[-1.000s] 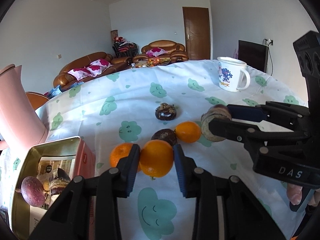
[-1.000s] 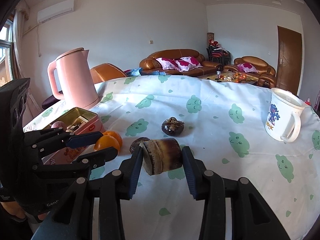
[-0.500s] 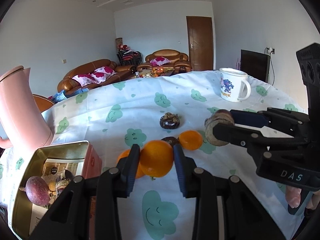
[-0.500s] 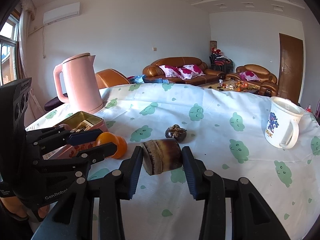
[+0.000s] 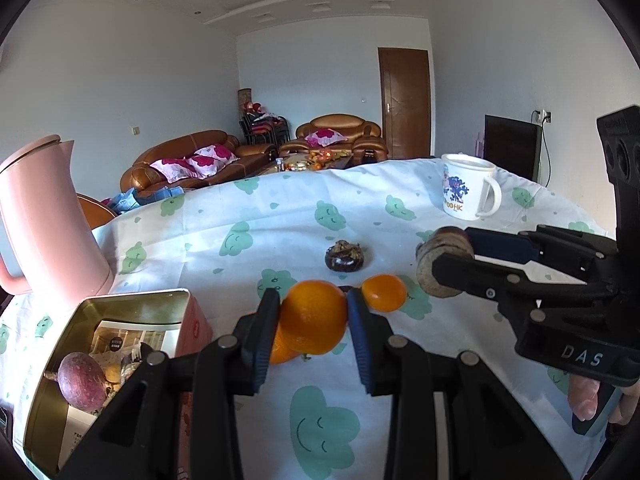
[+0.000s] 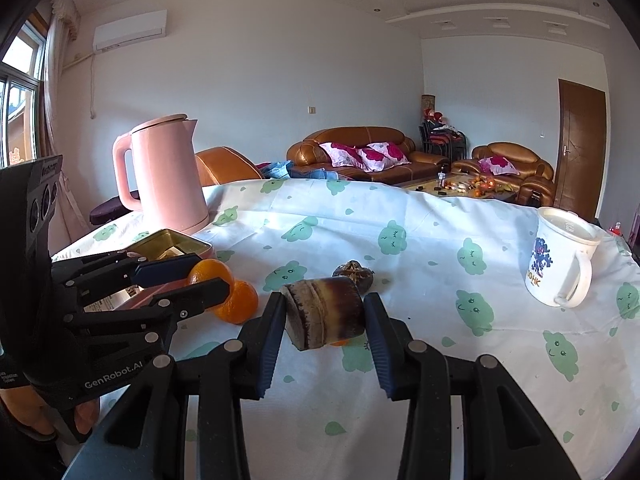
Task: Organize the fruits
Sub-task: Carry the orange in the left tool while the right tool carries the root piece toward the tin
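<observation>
second orange (image 5: 280, 350) mostly hidden behind the one in my left gripper (image 5: 313, 322) | dark fruit (image 5: 346, 289) behind it barely shows | tin (image 5: 120, 304) cut off at frame bottom, contents under purple fruit (image 5: 81, 379) unclear | kettle (image 5: 44, 220) handle cropped at left edge

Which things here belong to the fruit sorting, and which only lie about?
Belong to the job:
- orange in left tongs
- brown cut piece in right tongs
- loose oranges
- dark fruit
- tin box with purple fruit

Just lying about:
- pink kettle
- white mug
</observation>
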The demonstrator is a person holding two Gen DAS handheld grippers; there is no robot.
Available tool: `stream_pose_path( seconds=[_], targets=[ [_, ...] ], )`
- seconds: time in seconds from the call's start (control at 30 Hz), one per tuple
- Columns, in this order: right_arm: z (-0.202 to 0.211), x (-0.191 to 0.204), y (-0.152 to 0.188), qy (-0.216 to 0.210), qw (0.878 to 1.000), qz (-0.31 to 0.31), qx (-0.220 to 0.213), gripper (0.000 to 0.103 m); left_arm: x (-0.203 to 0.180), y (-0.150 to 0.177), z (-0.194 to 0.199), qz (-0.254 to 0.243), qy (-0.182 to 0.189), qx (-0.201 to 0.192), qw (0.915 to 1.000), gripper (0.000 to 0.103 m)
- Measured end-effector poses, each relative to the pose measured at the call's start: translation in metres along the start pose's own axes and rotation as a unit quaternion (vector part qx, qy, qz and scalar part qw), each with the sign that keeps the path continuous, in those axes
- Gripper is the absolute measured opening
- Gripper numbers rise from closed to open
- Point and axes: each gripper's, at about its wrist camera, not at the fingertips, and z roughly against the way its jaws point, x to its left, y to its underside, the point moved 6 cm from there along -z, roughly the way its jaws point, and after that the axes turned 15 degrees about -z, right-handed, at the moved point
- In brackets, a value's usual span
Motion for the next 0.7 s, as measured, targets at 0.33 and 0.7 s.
stream_pose_path(
  seconds=[0.33,0.7],
  targets=[
    [0.009,0.002,-0.001,-0.002,1.000,0.007,-0.021,0.042,0.002,-0.001,0.007,0.003,-0.010,-0.017,0.9998,0.036],
    [0.016,0.004,-0.002,-0.005,0.999,0.012,-0.038,0.042,0.003,-0.003,0.015,0.003,-0.021,-0.034,0.9992,0.036]
  ],
)
